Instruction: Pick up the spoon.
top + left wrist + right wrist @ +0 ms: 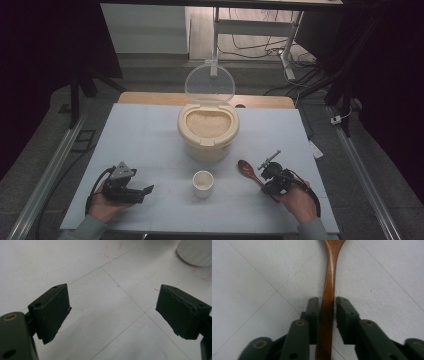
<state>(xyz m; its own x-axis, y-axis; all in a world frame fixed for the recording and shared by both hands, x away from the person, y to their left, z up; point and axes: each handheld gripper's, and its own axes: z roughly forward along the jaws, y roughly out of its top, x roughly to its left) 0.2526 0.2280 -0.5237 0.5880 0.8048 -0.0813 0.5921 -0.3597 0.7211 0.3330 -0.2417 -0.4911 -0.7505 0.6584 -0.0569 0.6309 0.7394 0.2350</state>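
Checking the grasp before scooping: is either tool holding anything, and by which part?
The right tool grips the wooden spoon by its handle, bowl pointing away. The left tool is open, holding nothing.

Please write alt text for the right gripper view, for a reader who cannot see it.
The right gripper has its two black jaws closed on the handle of a brown wooden spoon, which runs straight up the view. Below lies a white table marked with thin lines.

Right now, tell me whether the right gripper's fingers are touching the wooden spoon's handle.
Touching. The right gripper view shows the right gripper with both fingers pressed against the sides of the wooden spoon handle, no gap visible on either side.
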